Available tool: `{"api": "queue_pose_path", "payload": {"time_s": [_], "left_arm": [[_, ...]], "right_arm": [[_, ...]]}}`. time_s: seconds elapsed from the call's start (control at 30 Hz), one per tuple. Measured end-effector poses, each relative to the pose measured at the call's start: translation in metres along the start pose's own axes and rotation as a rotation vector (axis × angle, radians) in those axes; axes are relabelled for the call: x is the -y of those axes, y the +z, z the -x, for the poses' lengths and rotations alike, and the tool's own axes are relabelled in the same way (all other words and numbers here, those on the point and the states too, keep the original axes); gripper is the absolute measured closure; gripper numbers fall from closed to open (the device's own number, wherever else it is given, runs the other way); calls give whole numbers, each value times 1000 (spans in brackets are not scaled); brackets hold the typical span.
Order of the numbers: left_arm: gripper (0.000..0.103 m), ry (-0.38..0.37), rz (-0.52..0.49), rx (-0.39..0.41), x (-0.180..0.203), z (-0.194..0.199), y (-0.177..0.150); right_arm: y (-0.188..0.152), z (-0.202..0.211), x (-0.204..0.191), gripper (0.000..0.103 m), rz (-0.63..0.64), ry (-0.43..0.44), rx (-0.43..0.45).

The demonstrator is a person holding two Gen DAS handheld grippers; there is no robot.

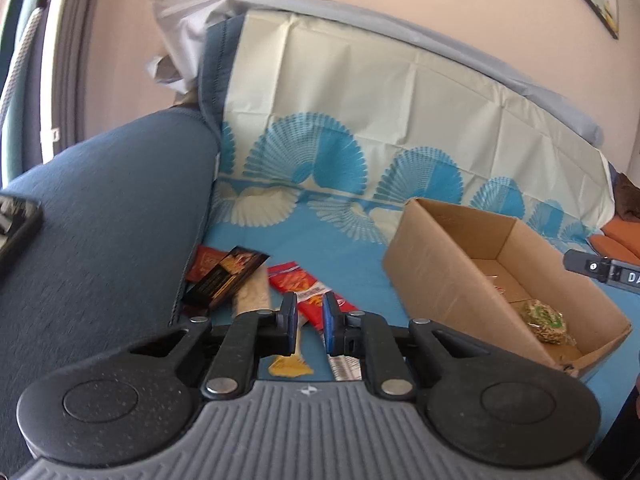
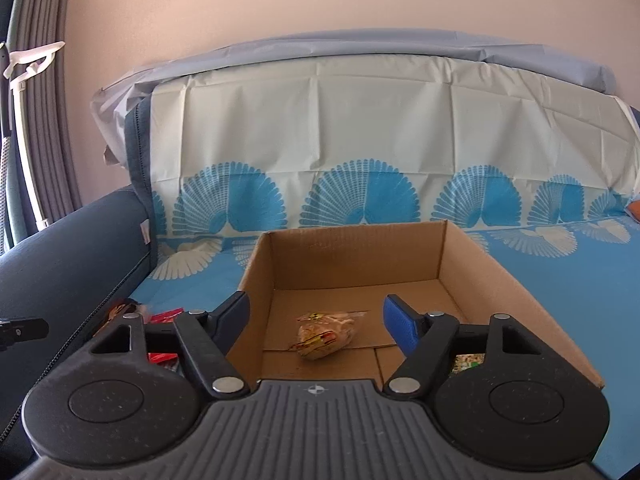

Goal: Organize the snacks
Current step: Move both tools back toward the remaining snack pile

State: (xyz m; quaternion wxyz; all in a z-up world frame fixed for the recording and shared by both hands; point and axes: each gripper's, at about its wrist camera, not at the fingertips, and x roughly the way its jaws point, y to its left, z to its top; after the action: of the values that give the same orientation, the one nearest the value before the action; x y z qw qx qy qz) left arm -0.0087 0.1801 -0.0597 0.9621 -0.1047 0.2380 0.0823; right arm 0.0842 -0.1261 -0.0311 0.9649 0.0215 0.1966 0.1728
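Looking first at the loose snacks: we see a red packet [image 1: 298, 286] flat on the blue cover [image 1: 348, 256], long axis running from the sofa arm side down toward the camera, near end passing under the left gripper [image 1: 310, 322]. Beside it a dark bar wrapper [image 1: 226, 276] lies tilted, long axis pointing up-right, overlapping an orange-brown packet [image 1: 204, 262] and a pale packet [image 1: 254, 294], all bunched against the sofa arm [image 1: 108, 216]. A yellow piece [image 1: 290, 368] shows just below the jaws. We judge the pile sits there as the pick zone, the box as the drop zone.

Left gripper: jaws nearly shut, only a narrow gap between the blue pads. No earlier view to compare. The red packet is in line behind the gap, but we cannot tell whether the pads pinch it or hover above it. Pointing down at the pile, likely a pick attempt.

The cardboard box [image 2: 352, 256] stands open-topped on the cover, well right of the pile, long side running away from the right-wrist camera. Inside: a round clear-wrapped snack [image 2: 326, 334] on the floor, long axis roughly left-right, slightly tilted; a second packet [image 2: 468, 362] at the near right corner, mostly hidden. The left view shows a round green-labelled snack [image 1: 546, 320] at the box's near end.

Right gripper [image 2: 320, 322]: jaws wide apart, holding nothing, hanging over the box's near edge, wrapped snack lying between and below. We judge it free.
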Motion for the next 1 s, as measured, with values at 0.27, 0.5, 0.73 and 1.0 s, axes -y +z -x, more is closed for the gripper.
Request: {"api": "queue_pose_path", "payload": {"time_s": [0.27,0.5,0.73,1.0], "left_arm": [[90,42,105,37,-23,5,-6],[90,29,160,36,-29,1,-4],[90,44,235,7,-42,-6,-4],[87,71,203,-40,-37,-16,-3]], "right_arm": [[-7,11,-42,36,83,90,80],[-17,21,-85,37,183,209,125],[-31,3,-132,37,221,316,29],[-62,-62,-159,39,168,262,-169]]}}
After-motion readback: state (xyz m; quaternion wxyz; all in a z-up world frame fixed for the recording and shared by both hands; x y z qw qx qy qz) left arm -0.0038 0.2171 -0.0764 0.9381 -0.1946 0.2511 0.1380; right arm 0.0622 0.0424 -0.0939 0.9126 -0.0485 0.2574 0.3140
